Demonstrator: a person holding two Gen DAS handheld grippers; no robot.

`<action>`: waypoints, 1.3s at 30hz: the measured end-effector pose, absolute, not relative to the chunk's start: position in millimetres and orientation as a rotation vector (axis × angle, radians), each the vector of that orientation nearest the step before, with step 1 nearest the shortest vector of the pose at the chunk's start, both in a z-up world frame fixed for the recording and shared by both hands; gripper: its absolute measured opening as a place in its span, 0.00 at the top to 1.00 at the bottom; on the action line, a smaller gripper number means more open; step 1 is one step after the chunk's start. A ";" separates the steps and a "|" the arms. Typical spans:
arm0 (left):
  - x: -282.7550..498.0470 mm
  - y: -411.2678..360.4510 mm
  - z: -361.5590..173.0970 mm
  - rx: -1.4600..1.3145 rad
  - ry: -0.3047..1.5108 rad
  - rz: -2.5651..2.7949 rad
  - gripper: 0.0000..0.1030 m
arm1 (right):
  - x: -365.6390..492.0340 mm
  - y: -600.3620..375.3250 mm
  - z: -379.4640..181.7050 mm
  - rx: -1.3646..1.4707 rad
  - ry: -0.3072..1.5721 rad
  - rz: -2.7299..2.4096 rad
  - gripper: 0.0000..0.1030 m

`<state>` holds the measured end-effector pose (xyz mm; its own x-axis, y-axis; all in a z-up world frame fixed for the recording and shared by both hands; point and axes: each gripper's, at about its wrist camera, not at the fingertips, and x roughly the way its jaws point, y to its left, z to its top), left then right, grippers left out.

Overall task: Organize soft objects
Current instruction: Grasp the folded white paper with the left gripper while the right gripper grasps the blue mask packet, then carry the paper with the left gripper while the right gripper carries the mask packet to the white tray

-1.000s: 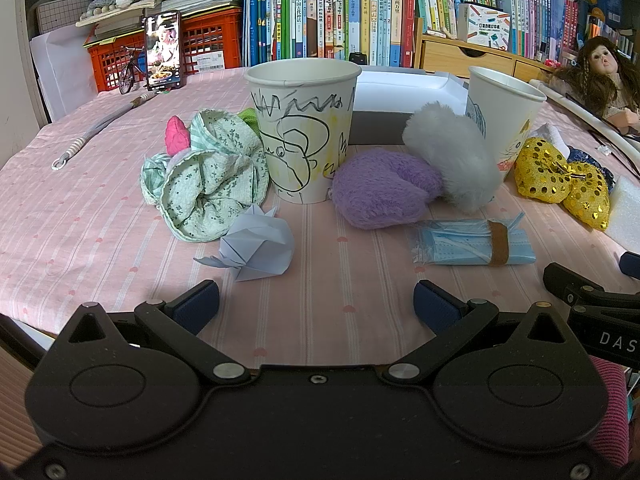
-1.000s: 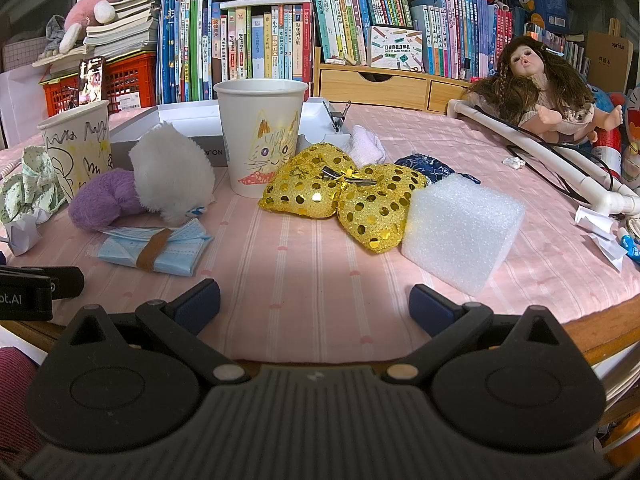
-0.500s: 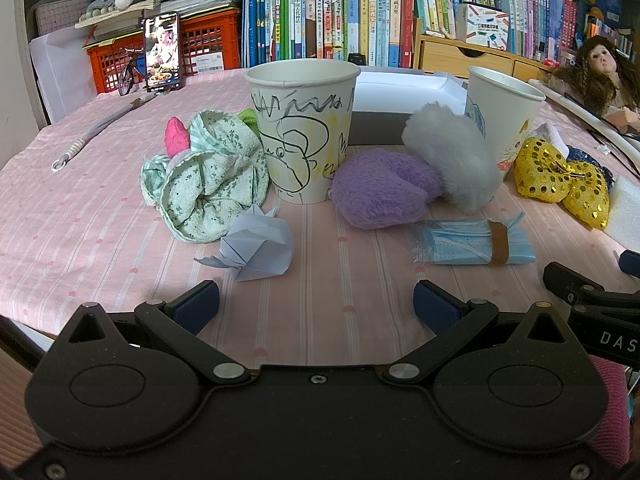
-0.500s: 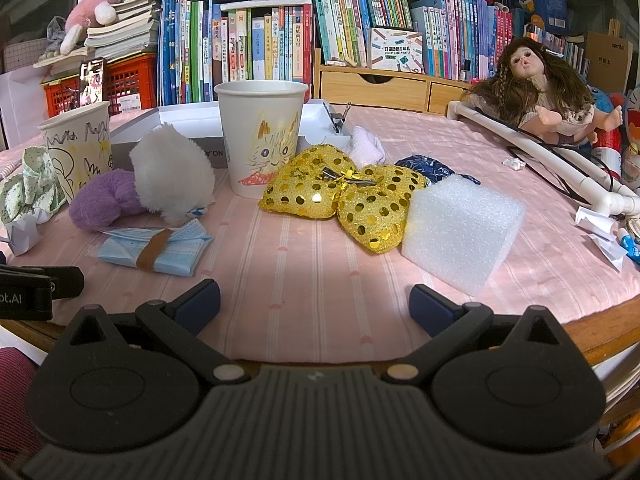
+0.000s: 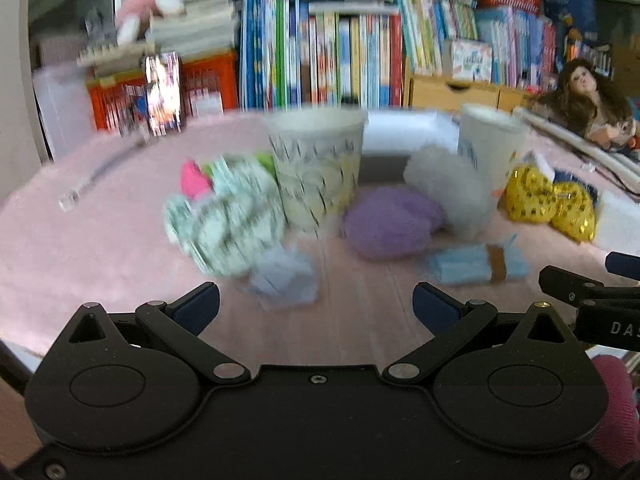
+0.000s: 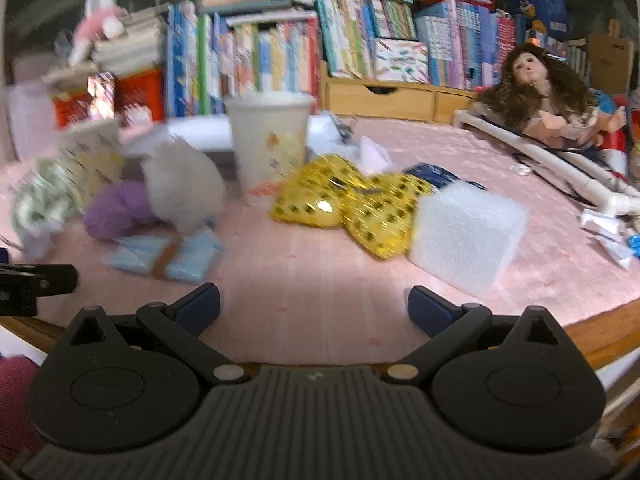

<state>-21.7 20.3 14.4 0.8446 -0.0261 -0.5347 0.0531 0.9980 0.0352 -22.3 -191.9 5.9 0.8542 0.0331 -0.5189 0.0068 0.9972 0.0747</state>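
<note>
Hovering over the pink tablecloth (image 5: 100, 240), the left gripper (image 5: 316, 306) has its fingers spread wide and empty; a crumpled blue paper (image 5: 286, 278) lies just ahead between them. The right gripper (image 6: 314, 306) is likewise wide open and empty, with a white foam block (image 6: 466, 236) beyond its right finger (image 6: 430, 308) and a gold sequin pouch (image 6: 352, 206) ahead.

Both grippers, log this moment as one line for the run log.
left gripper: open, empty, above table edge | right gripper: open, empty | soft items: purple plush, gold sequin pouch, foam block untouched | views blurred
</note>
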 end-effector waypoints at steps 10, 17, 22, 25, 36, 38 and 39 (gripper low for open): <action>-12.4 47.3 15.3 -0.039 0.554 -0.011 0.28 | -14.0 -142.5 7.8 0.012 0.474 0.209 0.00; -2.7 54.9 1.2 -0.087 0.608 -0.023 0.52 | -1.5 -119.2 -1.2 -0.033 0.481 0.221 0.01; -1.5 54.4 0.3 -0.102 0.611 -0.020 0.64 | 2.5 -113.6 -6.7 -0.035 0.498 0.212 0.10; -1.9 53.4 1.3 -0.103 0.613 -0.021 0.65 | 0.4 -114.0 -4.7 -0.035 0.491 0.212 0.18; -17.5 42.9 37.8 -0.064 0.535 -0.087 0.66 | -12.0 -128.9 24.3 -0.035 0.422 0.224 0.19; -19.2 42.0 45.9 -0.070 0.528 -0.106 0.66 | -12.1 -133.1 31.7 -0.030 0.410 0.223 0.19; -20.3 41.6 50.2 -0.073 0.523 -0.115 0.66 | -12.0 -135.4 35.5 -0.026 0.405 0.221 0.19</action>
<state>-20.3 41.6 50.2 0.8599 -0.1285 -0.4940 0.0913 0.9909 -0.0988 -12.0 -135.4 35.5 0.8954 0.2083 -0.3936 -0.2187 0.9756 0.0187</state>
